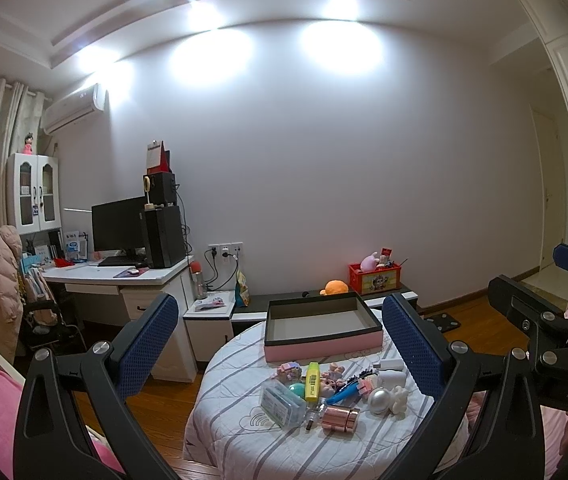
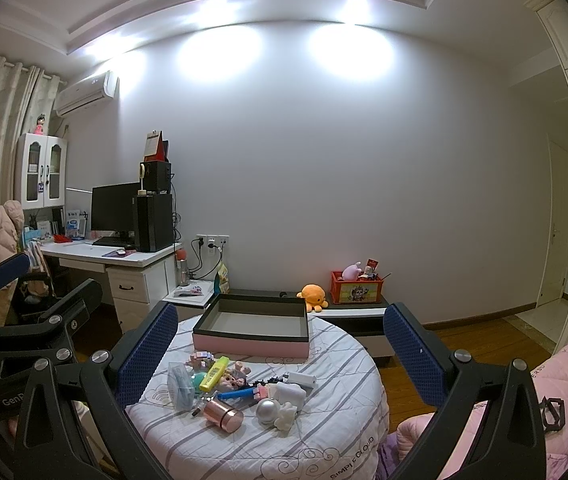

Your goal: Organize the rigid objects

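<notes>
Evidently nothing is picked yet: both the left gripper [image 1: 280, 344] and right gripper [image 2: 280, 352] hang wide apart and empty, above the quilted round table [image 2: 323, 432]. Small hard things lie heaped at the table's middle: a copper tube [image 2: 224, 416], a silver ball [image 2: 268, 411], a yellow marker [image 2: 214, 373], a clear case [image 2: 180, 388]. Next, I judge, one gripper must drop and close on an outlying piece. At 12 o'clock from the heap waits the pink box [image 2: 252, 330], shallow, open, bare inside.

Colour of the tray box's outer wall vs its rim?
The tray box has a pink outer wall and a dark charcoal rim with a grey interior; clearest in the right wrist view.
</notes>
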